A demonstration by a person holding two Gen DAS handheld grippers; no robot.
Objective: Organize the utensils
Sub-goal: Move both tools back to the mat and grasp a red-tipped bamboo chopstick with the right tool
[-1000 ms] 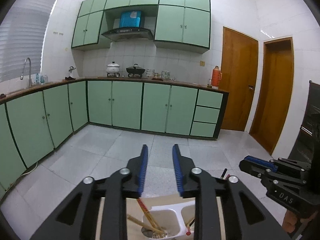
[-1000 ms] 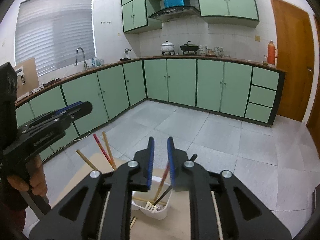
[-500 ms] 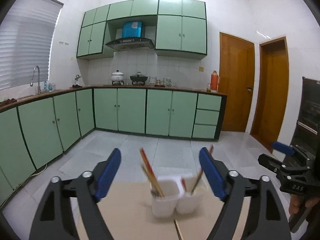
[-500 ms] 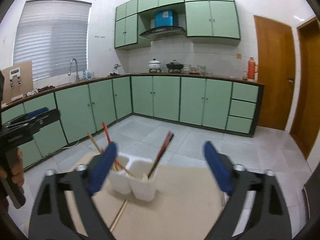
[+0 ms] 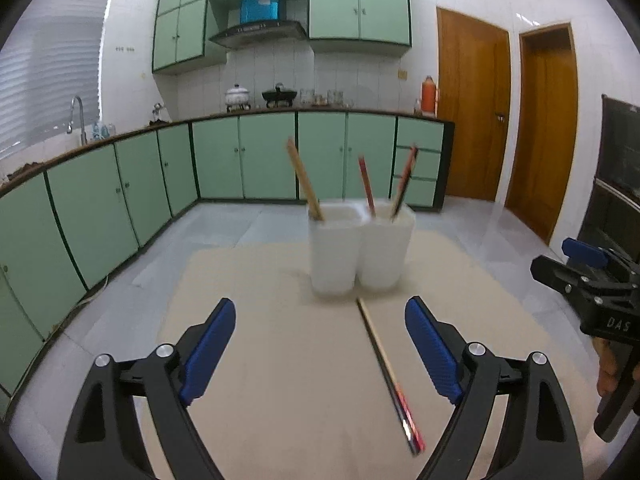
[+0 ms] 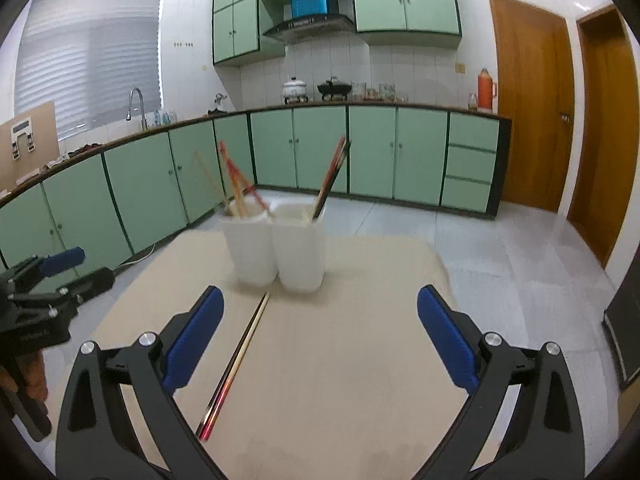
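A white two-compartment utensil holder (image 5: 360, 252) (image 6: 278, 252) stands on a beige table (image 5: 280, 360) (image 6: 340, 360). Several chopsticks (image 5: 306, 182) (image 6: 236, 188) lean in its compartments. One dark chopstick with a red end (image 5: 386, 376) (image 6: 234, 364) lies flat on the table in front of the holder. My left gripper (image 5: 320, 344) is open and empty, near the table's front. My right gripper (image 6: 320, 336) is open and empty too. Each gripper shows at the edge of the other's view (image 5: 592, 280) (image 6: 40, 276).
Green kitchen cabinets (image 5: 240, 160) run along the back and left walls with a counter, sink tap (image 6: 136, 104) and pots. Two wooden doors (image 5: 472, 112) are at the right. A dark cabinet (image 5: 620, 184) stands at far right. Grey tiled floor surrounds the table.
Both grippers opened from shut to wide open and pulled back from above the holder. The holder now stands farther ahead, and the loose chopstick on the table has come into view.
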